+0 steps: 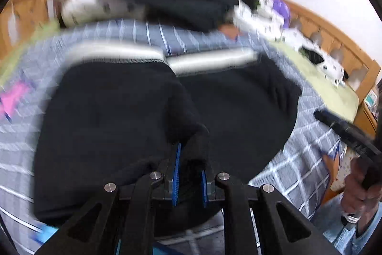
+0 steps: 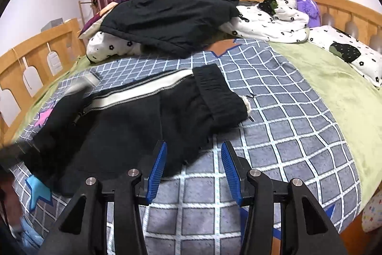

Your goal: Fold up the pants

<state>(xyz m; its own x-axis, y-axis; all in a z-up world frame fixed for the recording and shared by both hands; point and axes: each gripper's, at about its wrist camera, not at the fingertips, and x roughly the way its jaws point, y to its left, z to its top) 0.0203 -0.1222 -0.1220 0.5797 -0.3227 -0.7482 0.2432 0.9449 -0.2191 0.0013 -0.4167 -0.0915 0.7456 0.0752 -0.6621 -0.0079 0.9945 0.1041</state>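
Left gripper [image 1: 189,166] clamped on a bunch of the black pants [image 2: 133,116]; right gripper [image 2: 193,167] empty, jaws apart.

The pants lie on a checked blanket [image 2: 274,116] straight ahead of both tools, white stripe [image 2: 143,90] at their far edge, waistband [image 2: 219,92] ahead and a little right of the right tool. Black cloth is bunched between the left tool's blue pads [image 1: 177,173]. The right tool hovers with one finger over the pants' near edge and only blanket in its gap. To fold well, carry the pinched cloth low and level across, keep the layers aligned with the stripe, and let the free tool pin or smooth the near edge.
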